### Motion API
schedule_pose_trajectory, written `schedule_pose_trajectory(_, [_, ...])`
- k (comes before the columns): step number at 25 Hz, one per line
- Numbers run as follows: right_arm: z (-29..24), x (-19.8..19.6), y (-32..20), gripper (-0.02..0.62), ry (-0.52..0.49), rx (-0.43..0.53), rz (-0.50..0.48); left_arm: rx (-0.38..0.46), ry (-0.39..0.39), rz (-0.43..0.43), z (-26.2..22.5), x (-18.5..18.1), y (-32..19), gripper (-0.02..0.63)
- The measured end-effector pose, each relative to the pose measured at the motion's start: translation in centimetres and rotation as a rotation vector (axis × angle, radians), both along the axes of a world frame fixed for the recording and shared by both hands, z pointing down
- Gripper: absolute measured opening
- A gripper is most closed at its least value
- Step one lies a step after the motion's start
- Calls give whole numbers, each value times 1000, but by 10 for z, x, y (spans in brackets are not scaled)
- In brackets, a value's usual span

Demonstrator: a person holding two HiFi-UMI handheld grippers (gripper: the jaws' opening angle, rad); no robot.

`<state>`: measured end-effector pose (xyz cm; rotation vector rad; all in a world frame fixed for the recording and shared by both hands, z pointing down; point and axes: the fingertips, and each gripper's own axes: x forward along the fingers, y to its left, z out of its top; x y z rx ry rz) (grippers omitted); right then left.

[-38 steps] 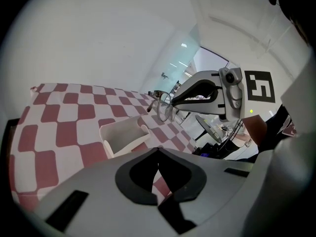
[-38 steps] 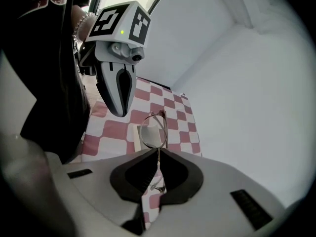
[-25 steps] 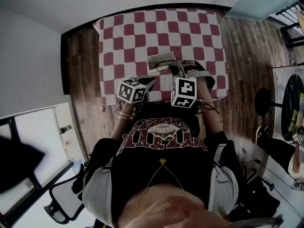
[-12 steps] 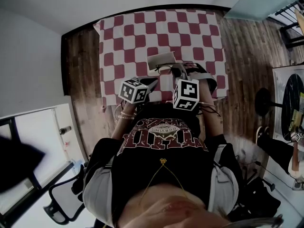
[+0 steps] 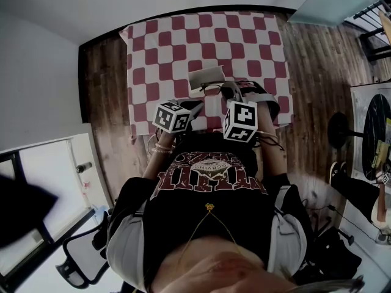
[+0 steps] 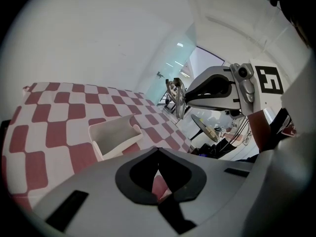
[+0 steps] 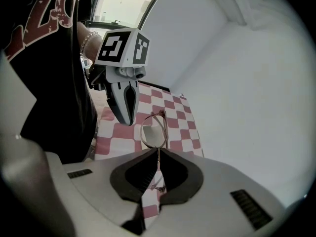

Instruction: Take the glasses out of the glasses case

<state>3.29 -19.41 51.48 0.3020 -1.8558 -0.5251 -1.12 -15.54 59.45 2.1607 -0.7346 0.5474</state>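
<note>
Evidently the right claw (image 7: 158, 151) pinches the glasses (image 7: 153, 131), holding them clear of the glasses case (image 6: 114, 136). Left claw (image 6: 158, 149): closed, empty.

soft daylight, heavy fisheye distortion

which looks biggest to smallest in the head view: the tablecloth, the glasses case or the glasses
checked tablecloth, by far the largest
glasses case
glasses, a thin wire shape near the case, clearly smallest
</note>
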Motion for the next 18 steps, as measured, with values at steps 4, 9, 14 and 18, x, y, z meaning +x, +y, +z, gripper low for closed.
schedule_pose_trajectory(4, [0,2,1,29,-1,-3,2,-3,-2,5,1,1,1,-2])
schedule_pose_trajectory(9, [3,5,2,29,15,-9,-2,-9,-5,12,3,3,4,-2])
schedule_pose_trajectory(14, [4,4,4,29,9,-22,3,-13,0,21,4,5,6,-2])
schedule_pose_trajectory(18, [6,5,7,29,6,-38,0,-16,0,25,4,7,6,-2])
